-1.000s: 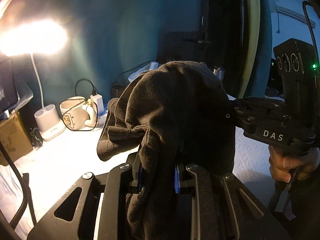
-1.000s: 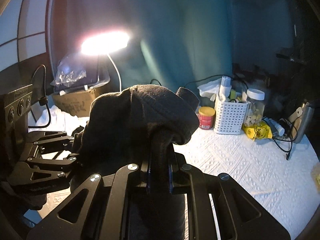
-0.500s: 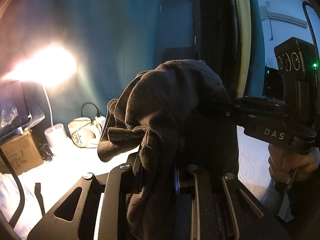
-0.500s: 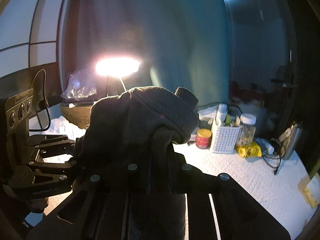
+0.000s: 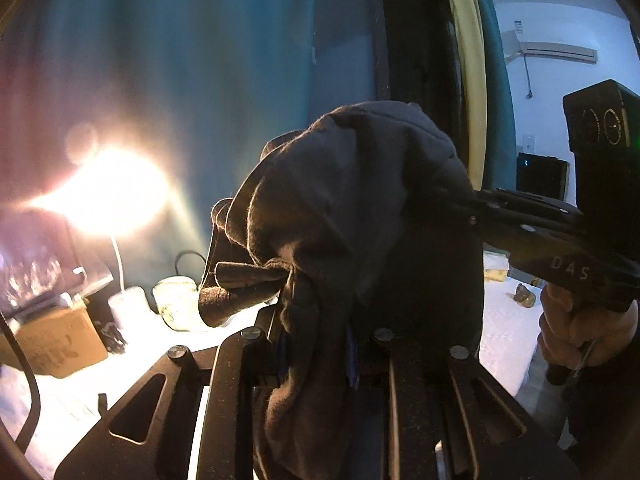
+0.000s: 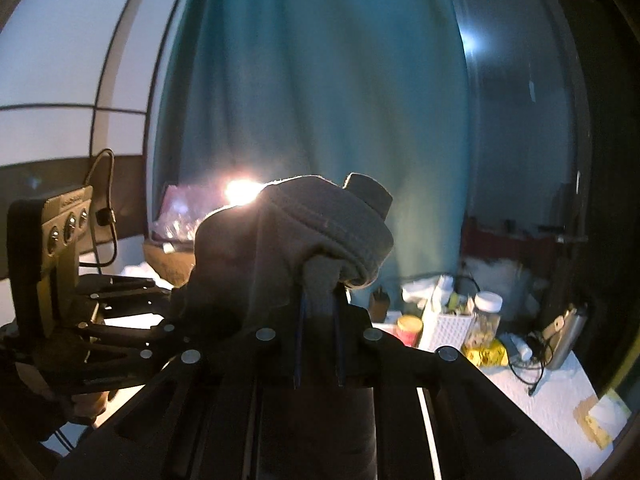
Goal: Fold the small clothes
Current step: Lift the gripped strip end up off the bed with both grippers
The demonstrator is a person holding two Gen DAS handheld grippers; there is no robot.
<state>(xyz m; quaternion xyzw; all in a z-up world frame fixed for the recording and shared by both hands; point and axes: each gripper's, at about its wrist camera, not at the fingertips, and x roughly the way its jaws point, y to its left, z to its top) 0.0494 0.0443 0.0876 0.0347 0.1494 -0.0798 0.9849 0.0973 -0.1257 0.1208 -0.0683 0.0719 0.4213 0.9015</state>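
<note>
White quilted cloth covers the table [image 6: 552, 396] under a teal curtain [image 6: 312, 80]. Nearest, the left gripper [image 5: 316, 354] is pinched tight on a fold of the dark, fleecy small garment [image 5: 360, 208]; the right gripper [image 6: 318, 344] is clamped the same way on another bunch of it. The garment hangs between them, clear of the table, bunched and drooping. It looks light, soft and floppy, so I would take it by a hem or corner, not by the gathered middle. Beyond sit a white perforated basket [image 6: 446, 330], a jar [image 6: 484, 318] and a glaring desk lamp [image 5: 108, 196].
</note>
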